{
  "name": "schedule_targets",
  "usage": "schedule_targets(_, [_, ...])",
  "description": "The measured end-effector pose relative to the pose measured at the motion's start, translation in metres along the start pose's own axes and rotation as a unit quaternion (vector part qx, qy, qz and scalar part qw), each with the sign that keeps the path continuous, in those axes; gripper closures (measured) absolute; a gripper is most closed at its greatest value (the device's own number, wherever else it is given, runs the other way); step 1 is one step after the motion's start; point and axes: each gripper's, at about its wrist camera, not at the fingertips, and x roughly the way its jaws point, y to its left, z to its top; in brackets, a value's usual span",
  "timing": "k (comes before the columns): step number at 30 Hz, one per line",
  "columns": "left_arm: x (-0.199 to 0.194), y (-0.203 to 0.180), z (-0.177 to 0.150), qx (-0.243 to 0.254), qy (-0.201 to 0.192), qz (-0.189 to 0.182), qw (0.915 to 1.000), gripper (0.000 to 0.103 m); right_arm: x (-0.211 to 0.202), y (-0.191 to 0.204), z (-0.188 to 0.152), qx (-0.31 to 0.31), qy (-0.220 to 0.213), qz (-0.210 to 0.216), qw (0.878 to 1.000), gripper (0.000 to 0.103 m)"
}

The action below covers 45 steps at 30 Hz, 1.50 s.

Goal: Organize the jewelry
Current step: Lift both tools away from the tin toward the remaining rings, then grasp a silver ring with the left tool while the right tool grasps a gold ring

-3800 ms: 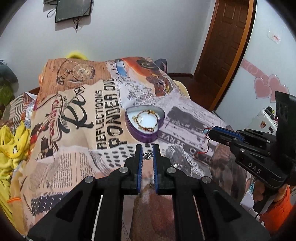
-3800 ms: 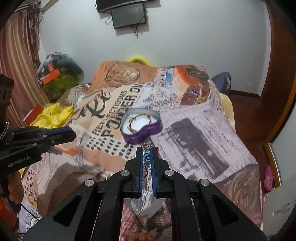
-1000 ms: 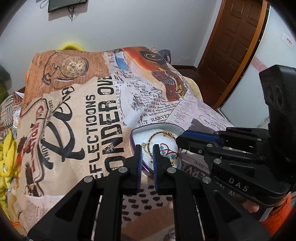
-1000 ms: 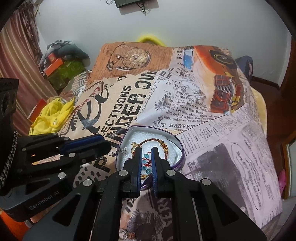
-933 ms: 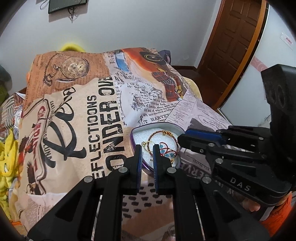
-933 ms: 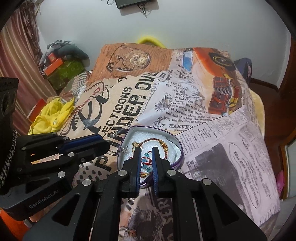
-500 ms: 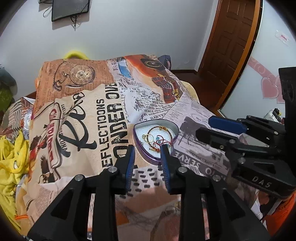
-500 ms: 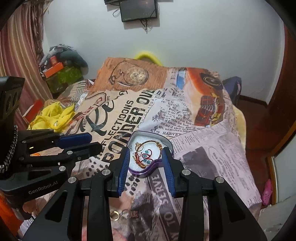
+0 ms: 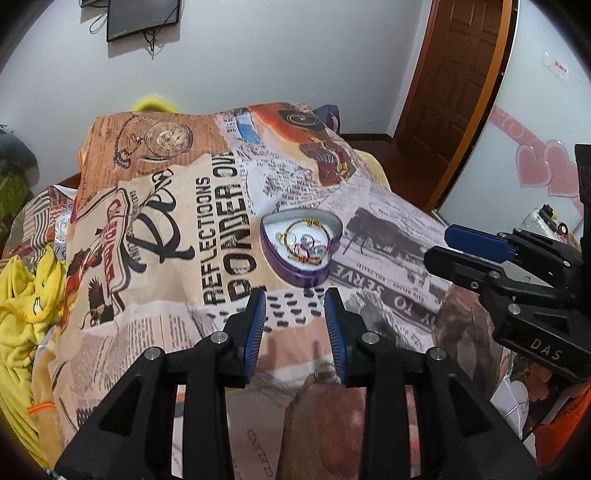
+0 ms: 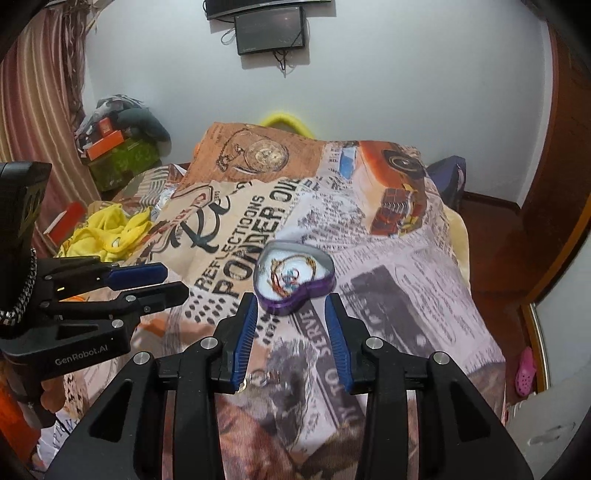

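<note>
A purple heart-shaped tin (image 9: 295, 276) (image 10: 325, 287) lies open on the printed bedspread. On its white lining rests a tangle of jewelry (image 9: 304, 245) (image 10: 286, 277): gold chain, red cord and blue beads. My left gripper (image 9: 295, 295) (image 10: 175, 282) hangs just short of the tin, its jaws opening, with nothing between them. My right gripper (image 10: 291, 301) (image 9: 439, 245) is open and bare too, hovering on the near side of the tin. A couple of loose rings (image 10: 258, 378) lie on the bedspread below the right fingers.
A yellow garment (image 9: 26, 295) (image 10: 107, 229) is bunched at the bed's left edge. Orange and green boxes (image 10: 118, 147) are stacked in the left corner. A wooden door (image 9: 461, 85) stands at the right, a dark screen (image 10: 271, 29) hangs on the wall, and a pink shoe (image 10: 526, 369) lies on the floor.
Both grippers have drawn back and up from the tin and opened their jaws. The pieces they held over the tin now lie inside it.
</note>
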Motion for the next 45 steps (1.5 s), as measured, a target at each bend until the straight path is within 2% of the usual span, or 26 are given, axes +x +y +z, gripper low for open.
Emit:
schedule_targets(6, [0.014, -0.003, -0.021, 0.001, 0.029, -0.004, 0.9996, 0.071, 0.004, -0.004, -0.025, 0.011, 0.022, -0.004, 1.000, 0.068])
schedule_targets(13, [0.033, -0.009, -0.046, 0.007, 0.063, -0.011, 0.9979, 0.071, 0.025, -0.011, -0.058, 0.030, 0.075, 0.009, 0.997, 0.068])
schedule_targets(20, [0.055, -0.018, -0.061, 0.016, 0.091, -0.023, 0.9954, 0.071, 0.034, -0.007, -0.073, 0.020, 0.097, 0.015, 0.995, 0.068])
schedule_targets(30, [0.063, -0.026, -0.066, 0.042, 0.077, -0.021, 0.9959, 0.071, 0.043, -0.012, -0.071, 0.024, 0.088, 0.020, 0.996, 0.068])
schedule_targets(32, [0.063, -0.026, -0.067, 0.043, 0.074, -0.019, 0.9961, 0.078, 0.046, -0.013, -0.070, 0.026, 0.087, 0.021, 0.996, 0.068])
schedule_targets(34, [0.064, -0.025, -0.067, 0.041, 0.074, -0.022, 0.9962, 0.082, 0.049, -0.012, -0.069, 0.025, 0.087, 0.024, 0.996, 0.068])
schedule_targets(45, [0.059, -0.016, -0.066, 0.019, 0.063, -0.033, 0.9973, 0.082, 0.069, 0.003, -0.062, 0.010, 0.094, 0.051, 0.994, 0.070])
